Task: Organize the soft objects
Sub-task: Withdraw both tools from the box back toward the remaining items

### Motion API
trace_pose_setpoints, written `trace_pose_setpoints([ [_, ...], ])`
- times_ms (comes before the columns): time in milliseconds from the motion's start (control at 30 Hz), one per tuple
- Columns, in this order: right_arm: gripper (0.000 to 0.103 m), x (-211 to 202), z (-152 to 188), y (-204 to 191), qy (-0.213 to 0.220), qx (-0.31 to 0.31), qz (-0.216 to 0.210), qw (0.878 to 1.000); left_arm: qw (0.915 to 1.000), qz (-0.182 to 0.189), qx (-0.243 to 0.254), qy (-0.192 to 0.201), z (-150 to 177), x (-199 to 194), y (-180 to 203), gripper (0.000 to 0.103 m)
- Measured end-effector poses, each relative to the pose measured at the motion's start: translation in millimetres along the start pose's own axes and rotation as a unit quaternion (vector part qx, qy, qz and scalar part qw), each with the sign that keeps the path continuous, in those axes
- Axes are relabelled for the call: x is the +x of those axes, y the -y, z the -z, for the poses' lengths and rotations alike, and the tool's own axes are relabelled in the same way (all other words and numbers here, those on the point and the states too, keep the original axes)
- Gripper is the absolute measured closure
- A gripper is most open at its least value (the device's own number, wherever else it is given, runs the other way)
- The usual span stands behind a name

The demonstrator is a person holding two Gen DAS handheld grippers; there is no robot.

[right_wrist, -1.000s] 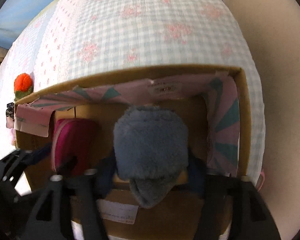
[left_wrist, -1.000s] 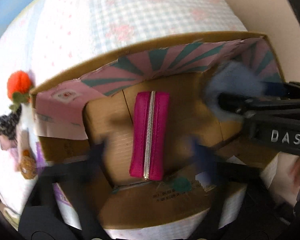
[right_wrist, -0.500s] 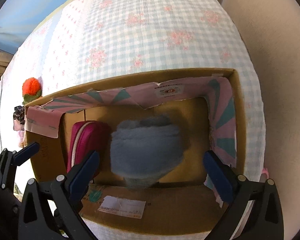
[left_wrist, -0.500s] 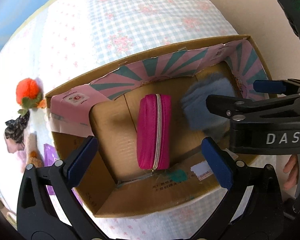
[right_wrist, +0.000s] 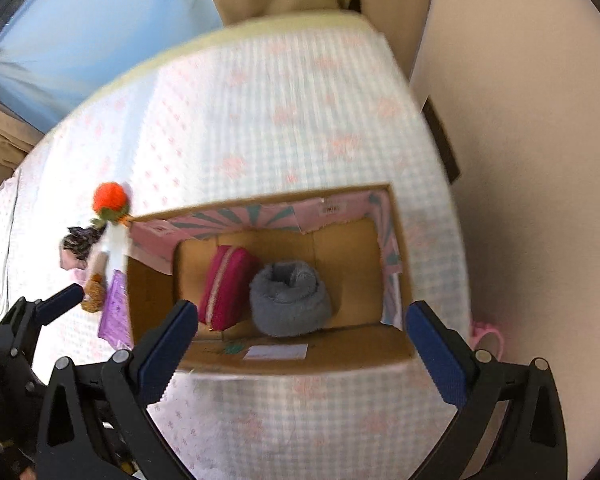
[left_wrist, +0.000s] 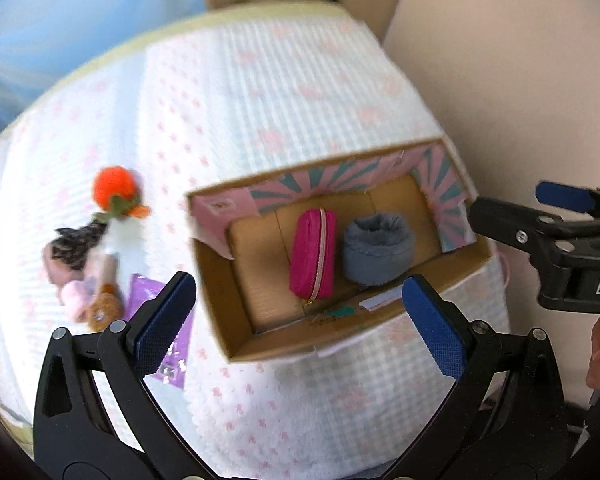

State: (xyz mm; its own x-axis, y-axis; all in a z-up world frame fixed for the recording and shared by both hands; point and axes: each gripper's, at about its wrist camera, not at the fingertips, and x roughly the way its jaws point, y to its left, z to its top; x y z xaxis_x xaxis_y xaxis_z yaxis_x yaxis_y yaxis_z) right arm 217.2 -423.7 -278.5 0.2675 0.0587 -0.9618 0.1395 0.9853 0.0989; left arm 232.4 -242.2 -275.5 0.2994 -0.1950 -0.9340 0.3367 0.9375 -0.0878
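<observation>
The right gripper [left_wrist: 556, 216] body reads "DA".

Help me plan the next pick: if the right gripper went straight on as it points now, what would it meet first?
Probably the gray fuzzy roll inside the cardboard box, beside the pink pouch; right gripper is open, and depth is unclear.

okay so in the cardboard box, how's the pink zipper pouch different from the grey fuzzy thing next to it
The pink zipper pouch is bright magenta and smooth; the grey fuzzy roll is blue-grey and plush. The pouch is long and narrow with a zipper along its top, while the roll is round, with a hollow in the middle. The pouch sits nearer the box's left end, the roll nearer its middle. Both lie side by side on the floor of the cardboard box, with neither gripper holding them.
</observation>
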Motion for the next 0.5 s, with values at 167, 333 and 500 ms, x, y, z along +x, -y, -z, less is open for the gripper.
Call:
trace_pose_setpoints([
  [167, 0.0, -83, 24, -15, 0.075, 0.008, 0.006, 0.997, 0.9975, -0.001, -0.012, 0.07, 12, -82, -19, 0.0],
  [333, 0.0, -154, 52, -38, 0.143, 0.013, 0.011, 0.99, 0.9906, -0.012, -0.028, 0.133, 28, -156, -42, 0.0],
  [500, 0.0, -203, 80, -69, 0.201, 0.001, 0.021, 0.979, 0.9819, -0.024, -0.049, 0.181, 57, -212, -70, 0.0],
])
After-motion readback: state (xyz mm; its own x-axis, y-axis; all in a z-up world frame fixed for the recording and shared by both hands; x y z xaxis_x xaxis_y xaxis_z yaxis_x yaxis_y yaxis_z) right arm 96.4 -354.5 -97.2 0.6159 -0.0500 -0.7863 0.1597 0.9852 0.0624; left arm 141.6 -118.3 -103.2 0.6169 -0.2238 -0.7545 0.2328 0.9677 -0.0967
